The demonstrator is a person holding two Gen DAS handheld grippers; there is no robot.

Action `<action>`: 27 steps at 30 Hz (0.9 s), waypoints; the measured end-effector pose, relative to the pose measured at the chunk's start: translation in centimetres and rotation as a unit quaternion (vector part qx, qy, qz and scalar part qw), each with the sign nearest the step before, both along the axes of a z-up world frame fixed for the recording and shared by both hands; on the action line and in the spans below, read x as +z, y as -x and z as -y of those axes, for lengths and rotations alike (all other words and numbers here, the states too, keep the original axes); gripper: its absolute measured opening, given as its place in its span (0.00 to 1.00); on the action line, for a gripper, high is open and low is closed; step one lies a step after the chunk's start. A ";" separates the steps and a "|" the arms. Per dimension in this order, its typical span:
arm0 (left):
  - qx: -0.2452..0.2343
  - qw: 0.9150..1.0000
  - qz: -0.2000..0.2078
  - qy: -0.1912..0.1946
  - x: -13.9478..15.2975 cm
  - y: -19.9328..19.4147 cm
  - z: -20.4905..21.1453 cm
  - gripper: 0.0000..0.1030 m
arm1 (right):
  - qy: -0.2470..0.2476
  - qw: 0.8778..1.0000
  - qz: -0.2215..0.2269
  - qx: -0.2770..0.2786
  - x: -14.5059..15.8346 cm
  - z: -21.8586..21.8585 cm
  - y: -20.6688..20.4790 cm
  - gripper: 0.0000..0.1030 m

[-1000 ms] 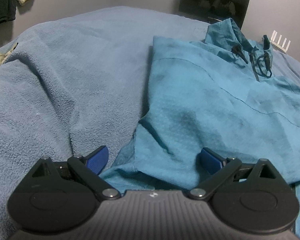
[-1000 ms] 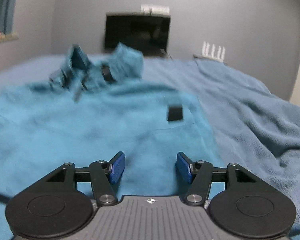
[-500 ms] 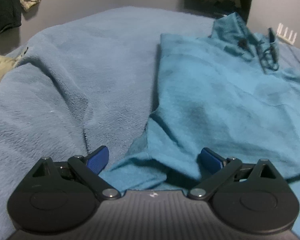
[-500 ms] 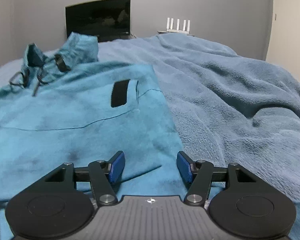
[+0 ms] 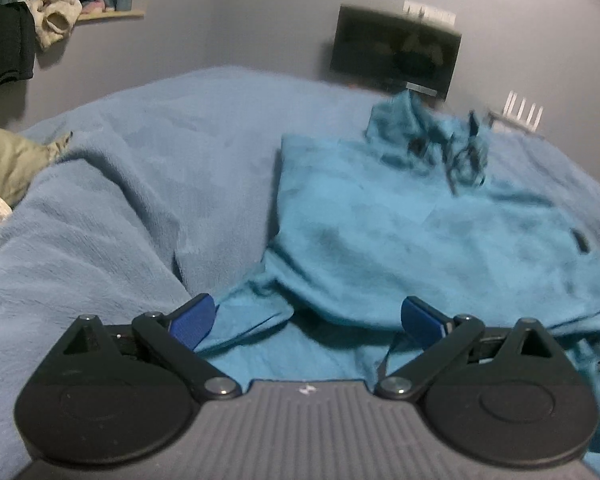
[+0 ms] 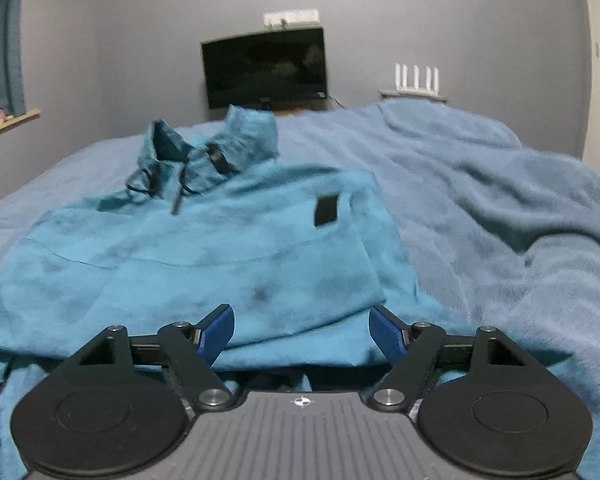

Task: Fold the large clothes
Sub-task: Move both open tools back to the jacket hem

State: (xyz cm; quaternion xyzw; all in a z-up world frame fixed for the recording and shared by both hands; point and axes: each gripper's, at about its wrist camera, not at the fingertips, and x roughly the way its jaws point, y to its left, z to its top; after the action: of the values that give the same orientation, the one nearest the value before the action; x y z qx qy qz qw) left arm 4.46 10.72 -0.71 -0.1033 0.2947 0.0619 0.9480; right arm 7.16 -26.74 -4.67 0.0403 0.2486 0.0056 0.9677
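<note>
Left wrist view: left tongs wide open, nothing gripped; blue pads hang over the near hem of the teal garment, not pressing it. The garment lies on the bed's blue blanket, folded with a straight left edge, its collar and drawstrings bunched at the far end toward the wall. Only this view shows the bare blanket to the garment's left, a beige pillow at the left edge, and dark and cream clothes hanging by a shelf with a curtain above. Frame is motion-blurred, so fine detail on the collar cannot be told. The black screen and white router sit against the far wall.

Right wrist view: right tongs open wide, jaws have just been opening; garment hem lies below and between the pads, but the pads do not press on it. Teal garment spreads ahead and to the left. Only here are the black patch near the garment's right edge, a seam line running across it, and the folded right edge clearly seen. The rumpled blanket on the garment's right side shows in this view alone. Screen and router sit straight ahead, sharper than in the other view; a curtain hangs at far left.
</note>
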 end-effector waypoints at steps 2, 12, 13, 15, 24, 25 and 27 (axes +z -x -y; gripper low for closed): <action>0.003 0.999 0.033 0.008 2.2 1.6 -0.6 0.97 | -0.011 1.000 0.008 0.014 2.1 0.2 1.4 0.74; -0.052 0.988 0.130 0.062 15.7 10.1 -7.7 1.00 | 0.022 0.996 0.042 0.075 13.4 7.3 12.3 0.86; -0.060 0.992 0.103 0.050 15.6 10.5 -7.9 1.00 | 0.032 0.996 0.030 0.074 13.7 8.2 13.2 0.86; -0.066 0.997 0.032 0.034 14.2 11.6 -8.1 1.00 | 0.042 0.997 -0.006 0.066 13.8 10.2 14.5 0.86; -0.067 0.986 -0.118 0.094 8.0 17.1 -6.8 0.90 | -0.083 0.985 -0.138 0.067 12.0 15.4 18.2 0.68; -0.070 0.986 -0.121 0.085 8.2 17.6 -6.3 0.83 | -0.090 0.983 -0.146 0.070 11.6 15.3 18.4 0.66; -0.082 0.985 -0.125 0.085 8.7 18.4 -5.5 0.74 | -0.097 0.980 -0.161 0.071 10.9 14.9 18.9 0.64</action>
State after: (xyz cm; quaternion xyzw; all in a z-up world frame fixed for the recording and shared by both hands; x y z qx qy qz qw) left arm -13.94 16.25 8.00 -0.1503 0.4228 -0.0291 0.8932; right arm -11.71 -41.68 6.26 0.1167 0.4012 0.0923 0.9038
